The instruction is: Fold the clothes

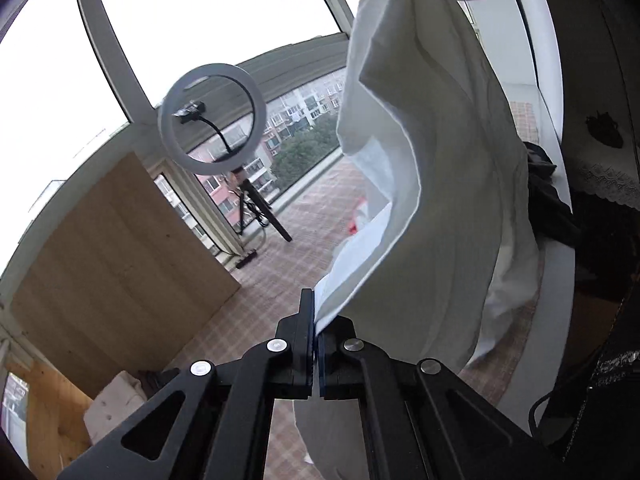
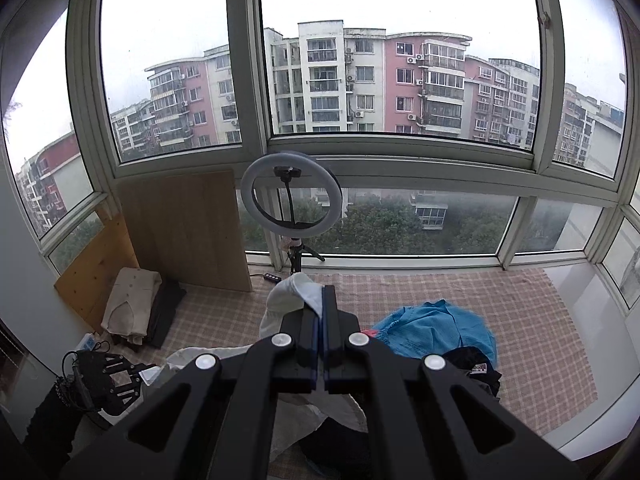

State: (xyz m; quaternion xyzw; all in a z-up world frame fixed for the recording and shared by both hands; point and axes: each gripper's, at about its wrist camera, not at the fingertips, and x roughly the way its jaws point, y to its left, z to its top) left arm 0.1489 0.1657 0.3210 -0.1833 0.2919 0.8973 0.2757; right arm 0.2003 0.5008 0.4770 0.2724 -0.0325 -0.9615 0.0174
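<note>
My left gripper [image 1: 315, 308] is shut on a corner of a white garment [image 1: 420, 168]. The cloth rises from the jaws, billowing, to the top right of the left wrist view. My right gripper [image 2: 322, 300] is shut on another edge of the white garment [image 2: 290, 294], which bunches to the left of the jaws and drapes down under them. The left gripper's black frame [image 2: 108, 378] shows low on the left in the right wrist view, with white cloth running from it towards the right gripper.
A checked mat [image 2: 500, 300] covers the floor below the windows. On it lie a blue garment [image 2: 436, 330] and a black garment [image 2: 476, 364]. A folded beige stack [image 2: 132, 304] sits by a leaning wooden board [image 2: 188, 228]. A ring light [image 2: 292, 200] on a tripod stands ahead.
</note>
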